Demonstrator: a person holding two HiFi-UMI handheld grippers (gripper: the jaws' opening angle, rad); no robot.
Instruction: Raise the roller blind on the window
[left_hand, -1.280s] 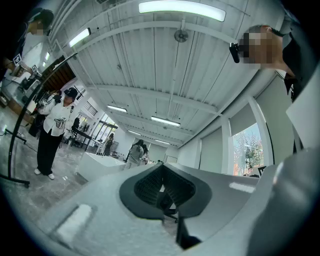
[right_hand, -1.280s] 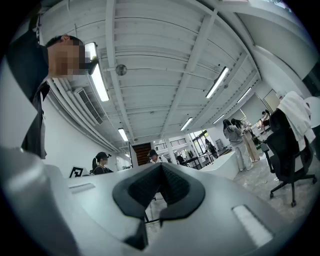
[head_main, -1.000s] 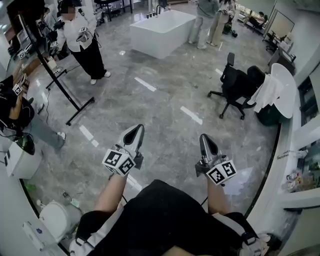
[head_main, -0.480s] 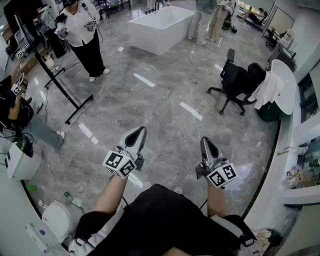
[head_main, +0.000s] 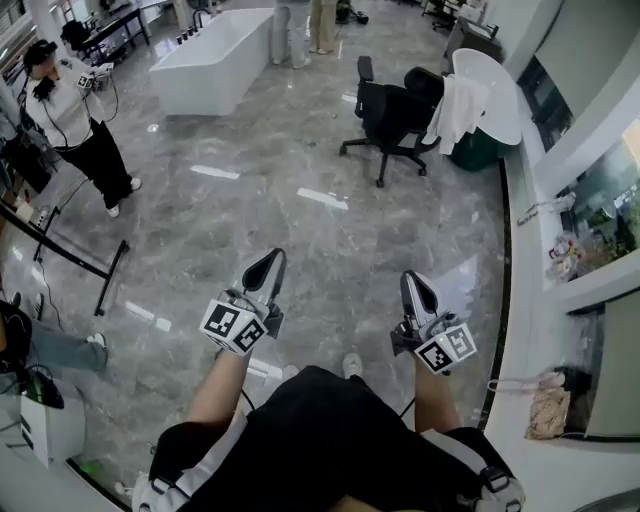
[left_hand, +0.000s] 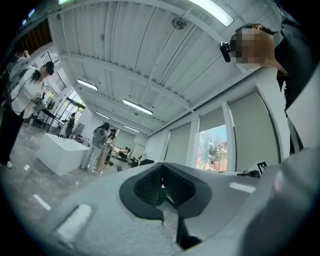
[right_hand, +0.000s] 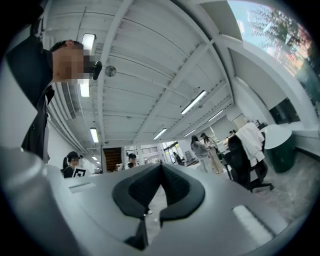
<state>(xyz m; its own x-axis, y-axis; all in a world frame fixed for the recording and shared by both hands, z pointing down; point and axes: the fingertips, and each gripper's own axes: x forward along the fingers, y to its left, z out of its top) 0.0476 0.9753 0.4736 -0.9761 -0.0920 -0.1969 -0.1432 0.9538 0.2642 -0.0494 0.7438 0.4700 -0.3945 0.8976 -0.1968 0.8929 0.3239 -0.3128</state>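
Right now both your tongs are pressed together with nothing in them: the left gripper (head_main: 266, 266) and right gripper (head_main: 416, 286) hover side by side over the floor (head_main: 330, 250). The window (head_main: 598, 205) runs along your right, well apart from both. Blinds (left_hand: 254, 131) hang over it; one looks partly up, though it is too far off to be sure.

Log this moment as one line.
left claw: shut, empty | right claw: shut, empty | both: in mid-air above grey floor | roller blind: untouched
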